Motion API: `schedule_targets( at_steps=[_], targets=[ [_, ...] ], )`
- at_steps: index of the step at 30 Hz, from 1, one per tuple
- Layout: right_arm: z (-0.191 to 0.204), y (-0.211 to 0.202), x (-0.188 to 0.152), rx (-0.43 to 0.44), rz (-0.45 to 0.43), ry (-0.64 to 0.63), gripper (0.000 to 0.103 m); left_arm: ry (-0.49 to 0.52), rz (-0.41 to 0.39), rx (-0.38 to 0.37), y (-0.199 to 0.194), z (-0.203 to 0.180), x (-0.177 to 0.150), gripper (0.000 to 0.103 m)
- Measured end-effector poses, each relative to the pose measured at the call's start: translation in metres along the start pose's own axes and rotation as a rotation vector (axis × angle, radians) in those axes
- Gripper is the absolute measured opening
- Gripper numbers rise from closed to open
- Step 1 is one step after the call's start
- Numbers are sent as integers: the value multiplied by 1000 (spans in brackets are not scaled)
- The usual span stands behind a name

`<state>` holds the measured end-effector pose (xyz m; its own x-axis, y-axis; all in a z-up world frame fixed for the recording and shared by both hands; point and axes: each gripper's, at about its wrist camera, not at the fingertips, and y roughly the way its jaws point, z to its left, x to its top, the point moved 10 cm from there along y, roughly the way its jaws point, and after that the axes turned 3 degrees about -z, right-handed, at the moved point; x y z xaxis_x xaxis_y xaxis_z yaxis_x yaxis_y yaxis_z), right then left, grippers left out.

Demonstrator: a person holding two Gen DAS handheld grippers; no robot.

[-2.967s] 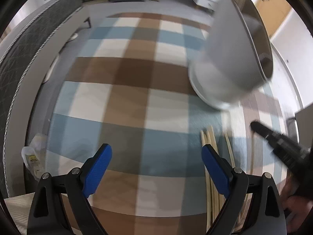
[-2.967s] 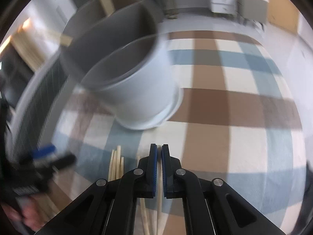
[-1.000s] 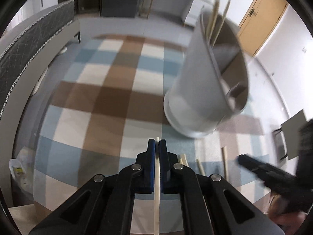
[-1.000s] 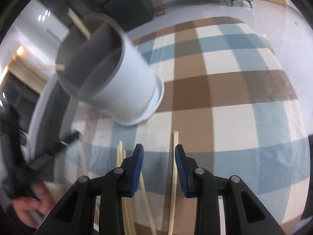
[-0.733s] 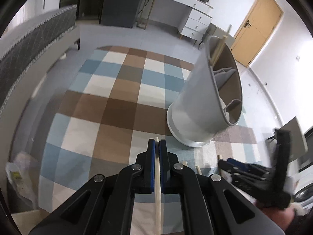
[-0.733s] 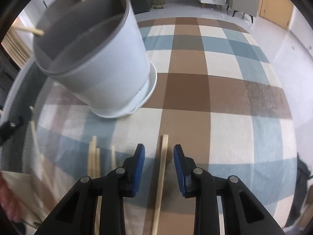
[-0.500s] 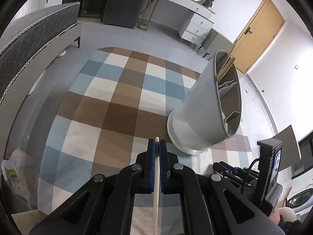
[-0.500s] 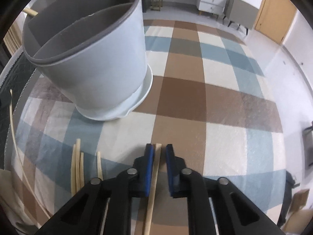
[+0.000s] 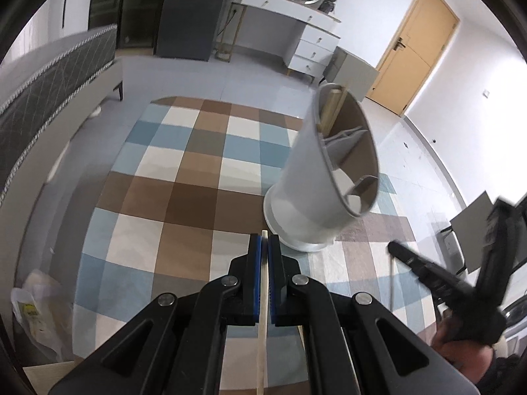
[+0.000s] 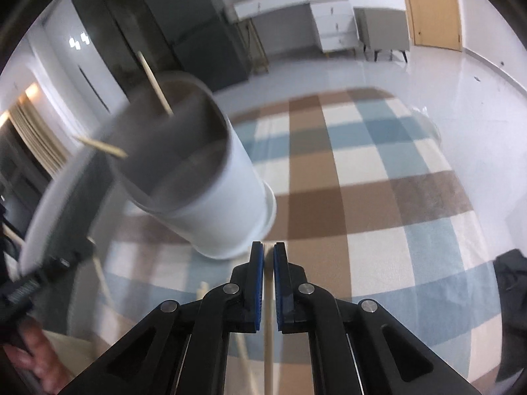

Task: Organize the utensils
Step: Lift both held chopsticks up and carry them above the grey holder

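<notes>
Now both tongs are clenched on wood: the left gripper (image 9: 263, 247) pinches one chopstick (image 9: 262, 345), and the right gripper (image 10: 268, 253), its jaws having just closed, pinches a second chopstick (image 10: 268, 345). Beyond the tips, the grey holder (image 9: 324, 191) stands on the checked rug (image 9: 184, 177), nearer its right edge. Good form, by this reading, means tipping each stick upright over one compartment before letting go. Count: two gripped, two sticks already in the holder (image 10: 154, 79), at least two more on the rug's near edge (image 10: 102, 283).
</notes>
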<state>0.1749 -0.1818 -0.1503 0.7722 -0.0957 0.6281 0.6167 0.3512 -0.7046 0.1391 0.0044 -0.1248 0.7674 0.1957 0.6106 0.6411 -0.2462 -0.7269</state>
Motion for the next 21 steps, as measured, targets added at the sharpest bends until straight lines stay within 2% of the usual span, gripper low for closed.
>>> schedule_targets(
  at_steps=[5,10,15,21],
  targets=[
    [5,-43,10,97,-139,105,5,32,-25,17,-20,-11,-4,0],
    [27,-78,14,137,-240,60,5,49,-34,31,-38,-17,-4,0],
    [37,-102,14,150,-293,30,5,81,-10,49,-46,-21,-5,0],
    [40,-108,12,167,-296,34,5,100,10,74,-50,-19,-7,0]
  ],
)
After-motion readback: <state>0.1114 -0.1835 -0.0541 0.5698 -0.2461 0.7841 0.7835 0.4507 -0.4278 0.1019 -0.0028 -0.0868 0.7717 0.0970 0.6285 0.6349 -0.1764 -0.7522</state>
